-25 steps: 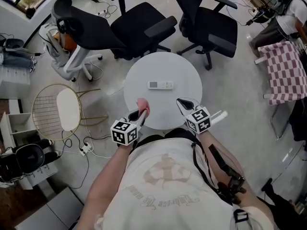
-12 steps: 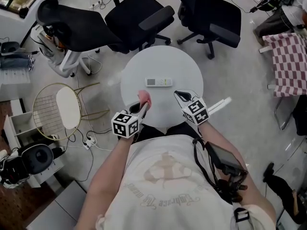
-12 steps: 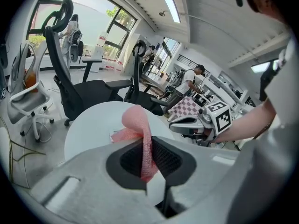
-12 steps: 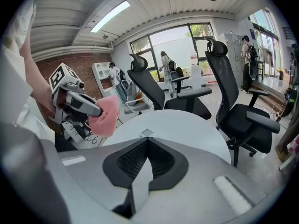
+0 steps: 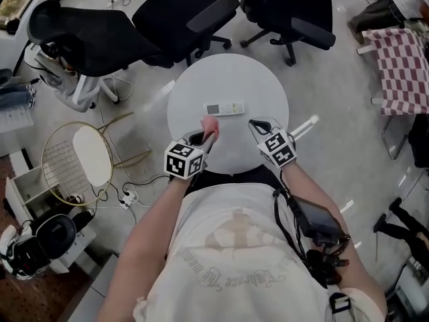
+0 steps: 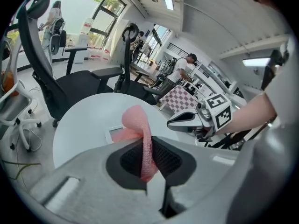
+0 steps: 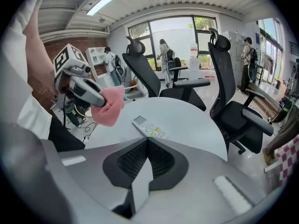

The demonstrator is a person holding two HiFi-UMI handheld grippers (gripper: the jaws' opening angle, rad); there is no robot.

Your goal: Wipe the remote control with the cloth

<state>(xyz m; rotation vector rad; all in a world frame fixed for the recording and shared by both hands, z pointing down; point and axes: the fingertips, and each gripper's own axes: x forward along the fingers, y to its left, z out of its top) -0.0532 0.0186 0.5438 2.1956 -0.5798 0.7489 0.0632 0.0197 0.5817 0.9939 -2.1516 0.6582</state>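
Note:
A white remote control (image 5: 224, 108) (image 7: 149, 127) lies flat near the middle of the round white table (image 5: 258, 79). My left gripper (image 5: 210, 132) is shut on a pink cloth (image 5: 210, 124) (image 6: 140, 134) (image 7: 108, 106), which hangs just short of the remote's near left end. The cloth partly hides the remote (image 6: 112, 133) in the left gripper view. My right gripper (image 5: 254, 123) (image 6: 170, 122) is shut with nothing in it, hovering over the table to the right of the cloth, a little short of the remote.
Two black office chairs (image 5: 177, 15) (image 5: 295, 12) stand beyond the table, a third (image 5: 80, 35) at far left. A gold wire chair (image 5: 80, 156) sits left of me. A checked cloth (image 5: 402, 66) hangs at the right. Cables lie on the floor.
Both grippers have moved forward and down over the table toward the remote. The pink cloth in the left gripper now hangs close to the remote's near left end.

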